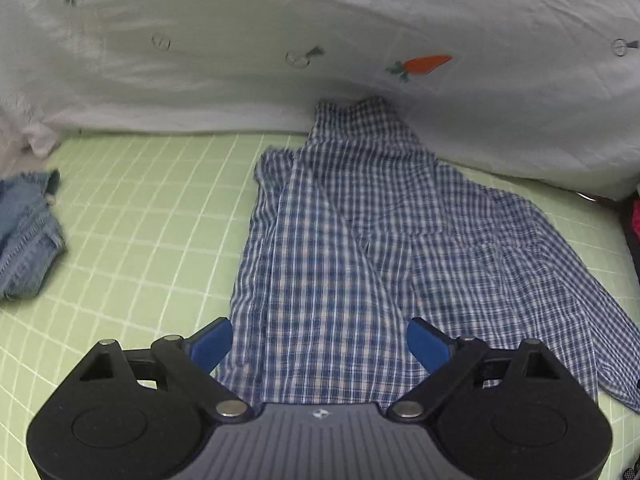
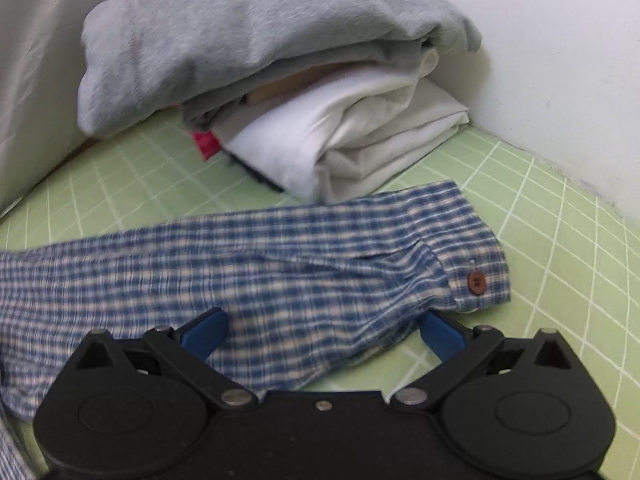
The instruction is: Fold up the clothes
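The plaid shirt (image 1: pixel 360 248) runs under the left tongs' (image 1: pixel 320 346) black body at the bottom of the left wrist view, so its near hem is hidden; its right sleeve is cut off by the frame's right edge. Its collar end tucks beneath the white carrot-print cover (image 1: pixel 320 20), hidden there. The denim piece (image 1: pixel 28 236) is cropped by the left edge. In the right wrist view the sleeve (image 2: pixel 240 272) is blurred, and its left part leaves the frame. A red item (image 2: pixel 205 143) shows only a corner under the folded stack (image 2: pixel 280 80). A dark thing beneath the stack cannot be identified.
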Tool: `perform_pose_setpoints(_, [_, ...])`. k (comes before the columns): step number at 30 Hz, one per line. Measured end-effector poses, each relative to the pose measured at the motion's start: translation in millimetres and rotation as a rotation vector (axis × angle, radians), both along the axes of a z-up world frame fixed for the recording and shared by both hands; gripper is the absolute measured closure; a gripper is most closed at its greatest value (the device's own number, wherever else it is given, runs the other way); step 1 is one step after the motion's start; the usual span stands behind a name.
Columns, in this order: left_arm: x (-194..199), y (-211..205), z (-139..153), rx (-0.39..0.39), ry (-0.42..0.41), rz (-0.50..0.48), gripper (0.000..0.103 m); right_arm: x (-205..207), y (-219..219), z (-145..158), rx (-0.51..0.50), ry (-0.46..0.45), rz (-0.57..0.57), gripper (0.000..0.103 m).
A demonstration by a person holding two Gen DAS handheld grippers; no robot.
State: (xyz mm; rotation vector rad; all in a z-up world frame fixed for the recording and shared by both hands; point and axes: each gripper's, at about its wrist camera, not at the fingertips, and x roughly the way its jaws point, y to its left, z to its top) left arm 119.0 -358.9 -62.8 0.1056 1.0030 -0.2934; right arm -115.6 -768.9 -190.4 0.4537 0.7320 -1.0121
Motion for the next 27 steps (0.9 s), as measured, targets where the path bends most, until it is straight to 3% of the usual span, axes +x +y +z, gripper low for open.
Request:
perform_pose_setpoints(2, [0,4,-7,-0.004,0.028,0.012,0.009,-1,0,1,-0.014,-0.009,0.015,0.006])
perform_pose_setpoints(4, [-2,9,-11,0.009,0.037,0.021,0.009,-3,2,4,-0.048,-0.017,0.051,0.05])
perform_pose_setpoints(5, [-4,13,-11,0.014,0.035,0.025,0.009,-3,4,7,-0.065,-0.015,0.077,0.079])
perform_pose_setpoints(8, [-6,25,-8,0.004,0.029,0.049,0.009,1,11,21,-0.132,0.022,0.184,0.095])
perform_pose_setpoints(17, [-19,61,-2,-0.051,0.022,0.13,0.009,28,78,92,-0.341,-0.033,0.503,0.097])
perform_pose_setpoints(23, [-29,76,-7,-0.068,0.041,0.144,0.009,70,166,117,-0.316,-0.155,0.781,0.097])
perform_pose_setpoints(25, [-32,80,-7,-0.065,0.047,0.147,0.009,85,202,116,-0.311,-0.172,0.893,0.097])
perform_pose_setpoints(27, [-34,85,-8,-0.066,0.055,0.153,0.009,103,233,106,-0.243,-0.17,0.979,0.095])
